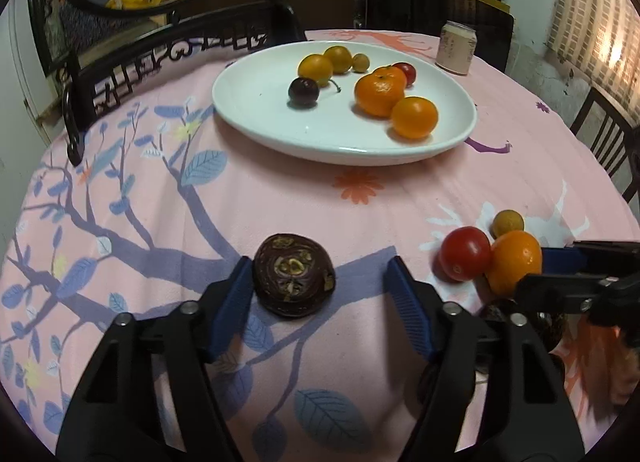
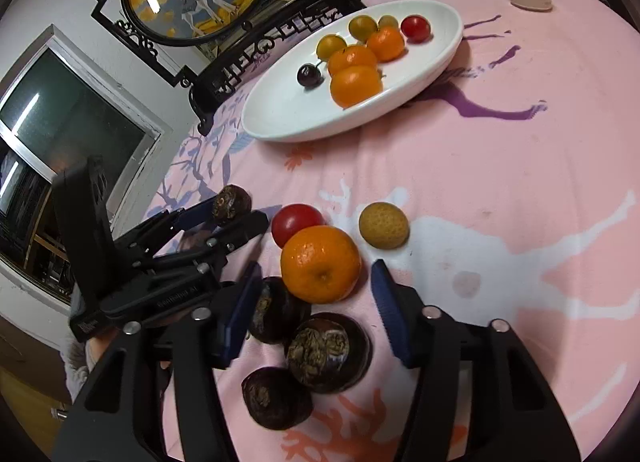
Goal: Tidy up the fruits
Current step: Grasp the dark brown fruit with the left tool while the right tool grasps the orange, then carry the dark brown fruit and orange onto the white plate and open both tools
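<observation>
A white oval plate (image 1: 280, 130) on the pink cloth holds three mandarins (image 1: 379, 95), yellow and red cherry tomatoes and a dark cherry (image 1: 303, 91). Off the plate, a loose mandarin (image 2: 320, 264) touches a red cherry tomato (image 2: 297, 222), a yellowish fruit (image 2: 384, 225) just beside them. Four dark, rough water chestnuts (image 2: 329, 358) lie near, one (image 1: 294, 275) set apart.

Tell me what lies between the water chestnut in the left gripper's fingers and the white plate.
Only bare pink tablecloth with printed branches and a flower, from the water chestnut between the left gripper fingers up to the white plate, clearest in the left wrist view.
</observation>
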`<state>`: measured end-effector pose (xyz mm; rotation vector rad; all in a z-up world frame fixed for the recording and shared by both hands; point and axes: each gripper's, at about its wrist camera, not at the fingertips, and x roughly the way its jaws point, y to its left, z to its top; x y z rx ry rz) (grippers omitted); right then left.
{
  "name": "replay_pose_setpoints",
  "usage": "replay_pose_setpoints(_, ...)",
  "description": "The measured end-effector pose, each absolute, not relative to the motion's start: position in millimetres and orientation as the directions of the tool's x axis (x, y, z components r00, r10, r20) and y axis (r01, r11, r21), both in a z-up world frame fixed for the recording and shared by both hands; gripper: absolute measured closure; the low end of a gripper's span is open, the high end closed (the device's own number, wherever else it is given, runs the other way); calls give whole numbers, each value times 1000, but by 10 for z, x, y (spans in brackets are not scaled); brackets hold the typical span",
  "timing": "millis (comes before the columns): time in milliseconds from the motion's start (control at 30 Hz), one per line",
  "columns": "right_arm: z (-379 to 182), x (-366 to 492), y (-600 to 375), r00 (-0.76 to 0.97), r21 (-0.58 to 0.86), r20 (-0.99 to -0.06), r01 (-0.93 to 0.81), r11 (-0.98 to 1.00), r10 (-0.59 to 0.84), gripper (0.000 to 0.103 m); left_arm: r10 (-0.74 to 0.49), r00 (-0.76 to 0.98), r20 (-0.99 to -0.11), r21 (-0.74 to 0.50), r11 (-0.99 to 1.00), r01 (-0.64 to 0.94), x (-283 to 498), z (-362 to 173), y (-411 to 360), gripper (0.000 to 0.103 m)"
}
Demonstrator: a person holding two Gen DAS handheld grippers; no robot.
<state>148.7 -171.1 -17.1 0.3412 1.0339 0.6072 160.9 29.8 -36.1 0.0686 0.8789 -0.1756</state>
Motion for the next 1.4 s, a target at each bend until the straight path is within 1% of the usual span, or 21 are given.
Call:
replay_pose_setpoints(33, -173, 1489, -1692, 372, 526, -698, -315, 790, 613, 59, -124, 627, -769, -16, 984, 175, 1611, -358, 311, 43)
replay_pose_setpoints(67, -191, 1490, -1690, 373, 524, -698, -316, 791, 611, 61, -124, 629, -767, -20, 985, 170, 1611, -355, 325, 50)
replay_pose_setpoints(100, -194, 1495, -1696, 375, 528, -695, -312, 790, 613, 62, -124, 631, -766, -22, 986, 167, 1610, -353, 338, 53)
replay_pose_setpoints(133, -197, 1498, -1709, 374, 533, -693, -309, 787, 616, 62, -125, 634, -763, -27, 986, 163, 1608, -347, 351, 63)
replay_pose_setpoints(167, -198, 1503, -1726, 373, 541, -689, -305, 784, 621, 62, -134, 634, -762, -36, 986, 165, 1606, -343, 361, 63)
replay_pose_setpoints(633, -30, 1503, -1994, 449, 581, -629, -270, 768, 634, 62, -154, 672, -724, -28, 981, 194, 1476, -190, 268, 63)
replay_pose_setpoints(833, 149, 1602, -2097, 507, 577, -600, -262, 773, 620, 62, -157, 696, -700, -33, 981, 189, 1576, 9, 245, 63)
replay_pose_setpoints(1067, 351, 2156, -2071, 576, 501, -626, -220, 837, 526, 62, -142, 710, -690, -31, 986, 167, 2046, 195, 200, 63)
replay_pose_setpoints(1233, 297, 2494, -1939, 592, 455, -647, -206, 867, 480, 62, -129, 701, -702, -36, 989, 146, 2340, 117, 178, 62)
replay_pose_setpoints(1267, 282, 2554, -1909, 600, 446, -646, -205, 871, 472, 61, -123, 704, -700, -36, 990, 138, 2373, 98, 181, 60)
replay_pose_setpoints(1300, 273, 2588, -1898, 604, 439, -647, -203, 875, 465, 60, -118, 706, -698, -35, 991, 131, 2391, 83, 187, 50)
replay_pose_setpoints(1333, 260, 2614, -1891, 602, 435, -651, -202, 877, 462, 44, -116, 709, -696, -36, 991, 127, 2401, 69, 199, 46)
replay_pose_setpoints(1367, 249, 2626, -1901, 603, 439, -651, -198, 877, 462, 38, -118, 711, -693, -36, 991, 129, 2396, 57, 207, 42)
replay_pose_setpoints(1400, 250, 2617, -1924, 609, 449, -639, -200, 871, 469, 38, -116, 711, -693, -31, 991, 131, 2390, 46, 215, 42)
